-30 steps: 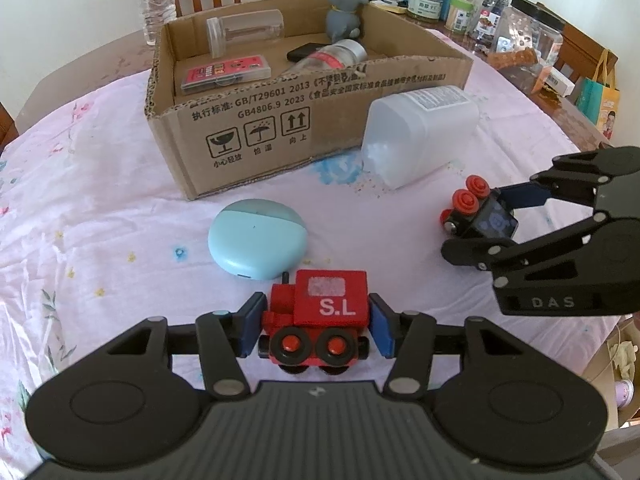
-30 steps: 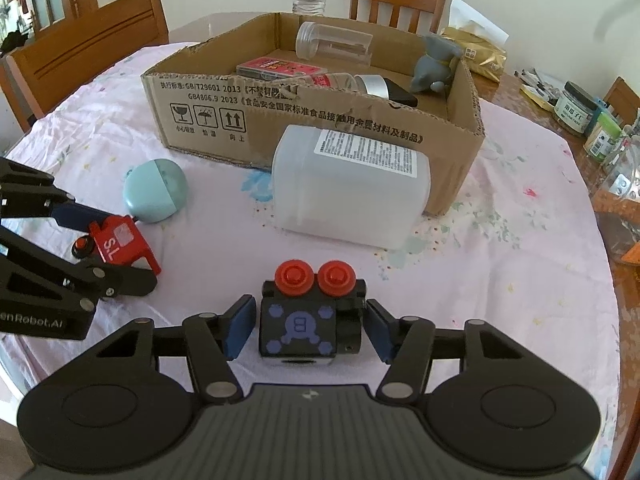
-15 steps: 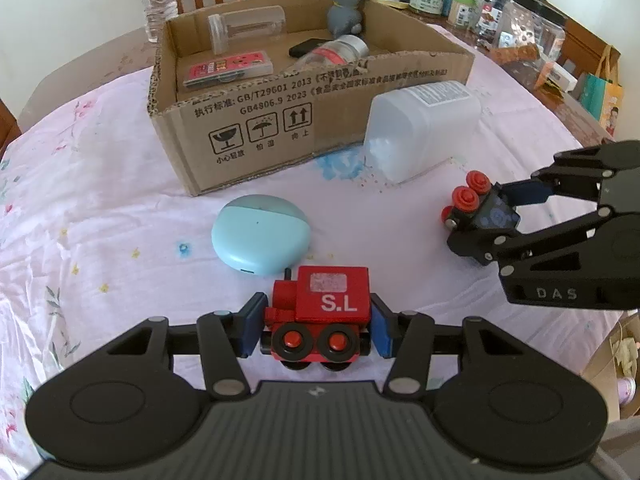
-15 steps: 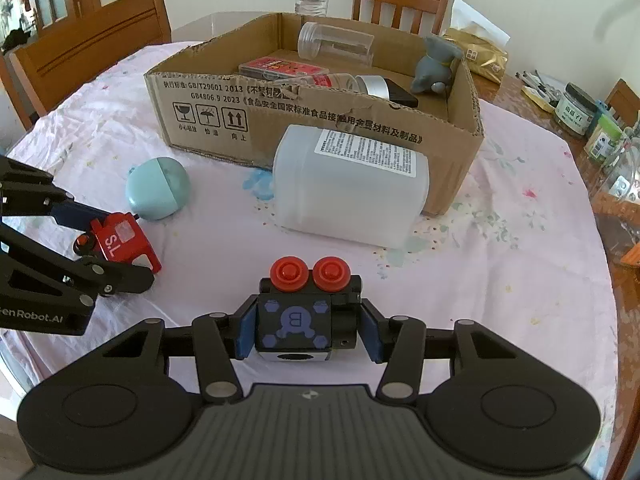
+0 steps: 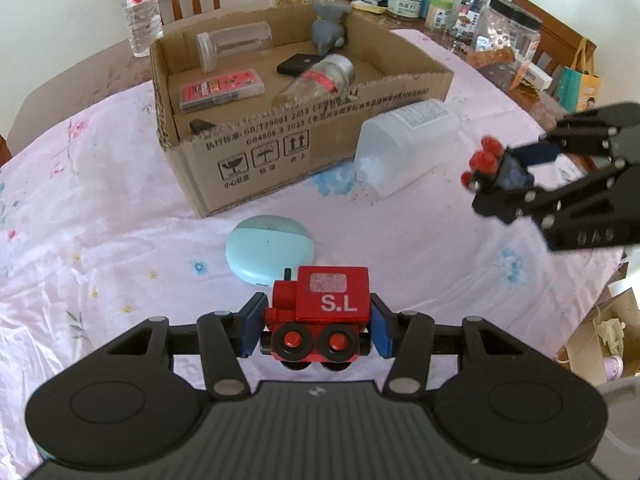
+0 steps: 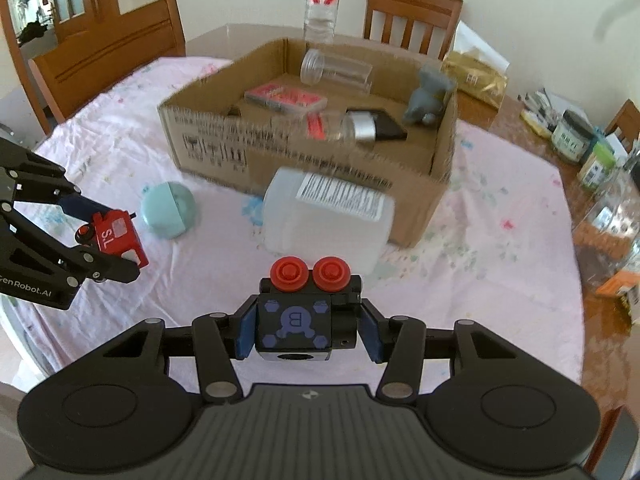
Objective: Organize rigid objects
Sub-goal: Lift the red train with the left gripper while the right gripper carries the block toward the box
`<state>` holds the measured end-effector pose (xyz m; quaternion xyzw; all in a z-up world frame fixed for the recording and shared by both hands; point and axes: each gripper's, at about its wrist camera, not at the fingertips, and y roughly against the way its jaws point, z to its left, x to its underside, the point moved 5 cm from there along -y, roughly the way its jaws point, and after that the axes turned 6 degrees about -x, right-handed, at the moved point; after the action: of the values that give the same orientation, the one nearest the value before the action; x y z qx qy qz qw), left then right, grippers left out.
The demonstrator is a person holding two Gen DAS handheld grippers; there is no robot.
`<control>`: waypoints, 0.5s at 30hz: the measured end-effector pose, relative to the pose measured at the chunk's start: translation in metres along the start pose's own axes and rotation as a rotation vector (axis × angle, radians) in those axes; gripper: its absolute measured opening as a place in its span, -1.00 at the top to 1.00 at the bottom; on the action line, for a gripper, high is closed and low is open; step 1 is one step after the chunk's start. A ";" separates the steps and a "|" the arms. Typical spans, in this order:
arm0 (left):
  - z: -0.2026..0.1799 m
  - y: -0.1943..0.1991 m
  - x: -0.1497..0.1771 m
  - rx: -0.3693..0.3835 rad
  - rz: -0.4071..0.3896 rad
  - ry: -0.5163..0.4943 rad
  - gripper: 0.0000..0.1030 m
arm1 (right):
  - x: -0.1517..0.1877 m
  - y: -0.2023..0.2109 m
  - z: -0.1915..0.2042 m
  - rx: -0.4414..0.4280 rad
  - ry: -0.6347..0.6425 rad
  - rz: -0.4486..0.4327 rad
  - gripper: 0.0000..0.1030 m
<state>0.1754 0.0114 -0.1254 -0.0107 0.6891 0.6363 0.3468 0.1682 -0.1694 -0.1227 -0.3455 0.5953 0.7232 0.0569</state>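
Observation:
My left gripper [image 5: 316, 330] is shut on a red toy train [image 5: 322, 312] marked "S.L" and holds it above the tablecloth; both also show in the right wrist view [image 6: 114, 236]. My right gripper [image 6: 306, 330] is shut on a black toy block with red wheels [image 6: 306, 316], lifted off the table; it shows in the left wrist view [image 5: 500, 170] at the right. An open cardboard box [image 5: 304, 136] stands ahead, holding a clear jar [image 5: 236, 42], a red card box [image 5: 222, 88], a bottle [image 5: 320, 78] and a grey toy [image 5: 330, 26].
A round teal case [image 5: 270, 248] lies just in front of the box. A white plastic jug [image 6: 324, 220] lies on its side against the box front. Jars and clutter [image 5: 500, 36] crowd the table's right side. Chairs [image 6: 108, 52] stand around.
Both grippers have lifted their toys off the table and risen, so the views look down into the box. The right gripper closed fully on the black block.

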 end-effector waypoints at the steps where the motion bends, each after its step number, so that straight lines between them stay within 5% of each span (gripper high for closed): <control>1: 0.002 0.003 -0.002 0.003 -0.003 -0.002 -0.01 | -0.005 0.005 -0.002 0.001 0.008 -0.008 -0.09; 15: 0.026 0.042 -0.030 -0.015 -0.089 0.046 -0.01 | -0.100 0.011 -0.039 0.025 0.070 -0.171 -0.09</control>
<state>0.1908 0.0292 -0.0731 -0.0587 0.6909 0.6250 0.3586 0.2550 -0.1751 -0.0588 -0.4193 0.5742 0.6958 0.1019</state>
